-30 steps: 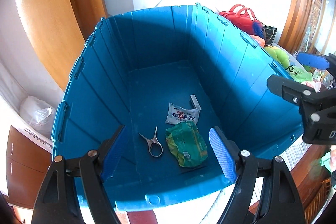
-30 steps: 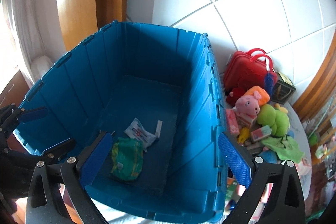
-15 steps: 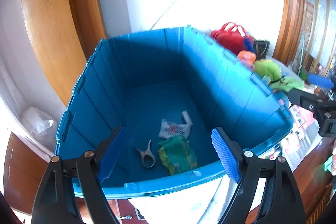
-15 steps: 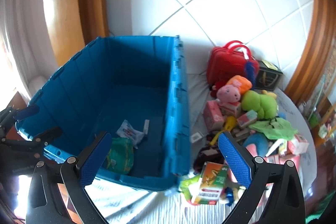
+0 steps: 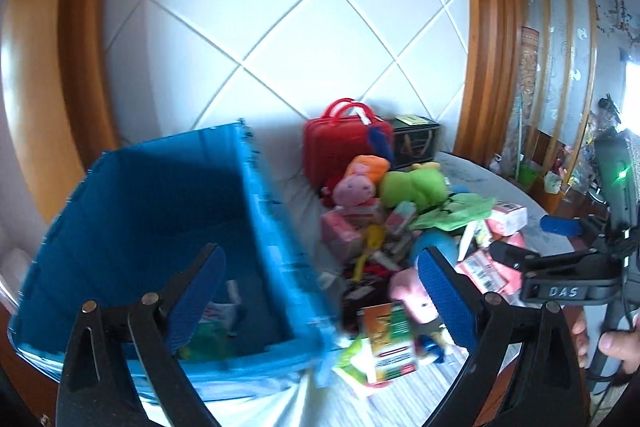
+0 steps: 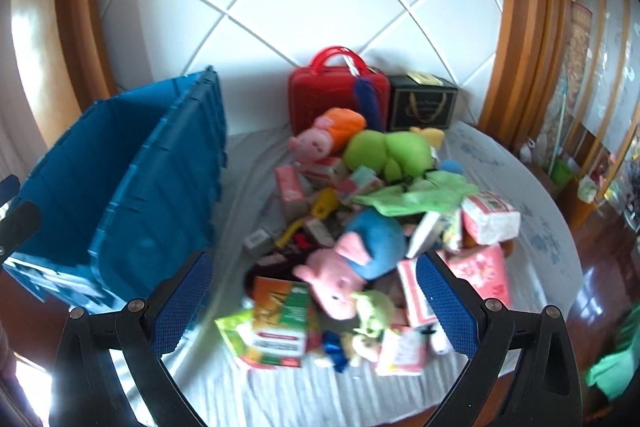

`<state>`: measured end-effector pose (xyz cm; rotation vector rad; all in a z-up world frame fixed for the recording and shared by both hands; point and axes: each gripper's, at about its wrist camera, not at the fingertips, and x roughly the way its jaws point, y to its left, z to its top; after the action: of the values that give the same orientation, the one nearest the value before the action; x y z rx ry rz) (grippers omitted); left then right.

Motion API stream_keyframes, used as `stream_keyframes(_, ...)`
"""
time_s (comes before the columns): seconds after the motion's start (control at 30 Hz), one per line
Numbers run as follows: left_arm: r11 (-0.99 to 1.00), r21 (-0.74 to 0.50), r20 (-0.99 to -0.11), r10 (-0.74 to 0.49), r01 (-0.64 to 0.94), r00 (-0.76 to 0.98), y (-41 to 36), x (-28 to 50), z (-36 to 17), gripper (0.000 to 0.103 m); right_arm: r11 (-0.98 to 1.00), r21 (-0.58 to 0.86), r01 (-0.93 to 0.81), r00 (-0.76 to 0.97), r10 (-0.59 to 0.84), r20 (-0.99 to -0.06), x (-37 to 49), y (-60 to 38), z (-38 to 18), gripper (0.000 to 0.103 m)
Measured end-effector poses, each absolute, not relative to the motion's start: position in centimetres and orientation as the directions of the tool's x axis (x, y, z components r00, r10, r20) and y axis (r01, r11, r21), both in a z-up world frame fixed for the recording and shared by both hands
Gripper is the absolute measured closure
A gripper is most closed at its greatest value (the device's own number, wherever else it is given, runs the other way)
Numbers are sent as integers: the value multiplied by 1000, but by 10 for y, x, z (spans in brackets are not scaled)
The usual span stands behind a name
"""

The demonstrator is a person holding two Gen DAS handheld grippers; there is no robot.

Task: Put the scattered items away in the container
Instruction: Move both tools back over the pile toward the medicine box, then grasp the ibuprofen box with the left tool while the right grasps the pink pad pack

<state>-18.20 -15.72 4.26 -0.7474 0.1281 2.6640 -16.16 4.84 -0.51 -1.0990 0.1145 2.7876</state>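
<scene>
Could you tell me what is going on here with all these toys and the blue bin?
A person holds a two-finger gripper in each hand and is tidying a heap of toys and packets into the blue crate. Neither holds anything: the left gripper, jaws opening, spans the crate's corner; the right gripper is open over the heap, above a pink pig plush and an orange-and-green box. A few packets already lie in the crate.

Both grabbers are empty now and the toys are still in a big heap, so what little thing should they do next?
Probably lower the right gripper onto the pink pig plush at the near edge of the pile. Its jaws stand wide with nothing between them, and the pig lies just ahead, on top. The left gripper is opening over the blue crate corner, farther from the toys.
</scene>
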Motion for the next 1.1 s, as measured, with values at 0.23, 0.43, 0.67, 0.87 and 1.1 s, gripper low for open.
stream_keyframes(0.23, -948, -44, -621, 272, -315, -735, -66, -187, -23, 5, -986, 53, -158, -659, 65, -749, -160, 154, -55, 0)
stream_keyframes(0.43, -966, -12, -730, 184, -257, -658, -38, -203, -108, 5, -977, 111, -184, -584, 18, -812, -159, 196, -109, 0)
stream_keyframes(0.67, -969, 58, -759, 113, -240, -641, -38, -210, -190, 5, -960, 131, -249, -489, 7, -872, -147, 201, -180, 0)
stream_keyframes(0.87, -962, 45, -785, 133, -269, -605, -42, -216, -228, 5, -957, 125, -261, -482, 17, -876, -135, 188, -224, 0)
stream_keyframes(1.1, -953, 48, -812, 137, -299, -567, -36, -221, -257, 10, -938, 103, -332, -445, 59, -894, -132, 183, -258, 0)
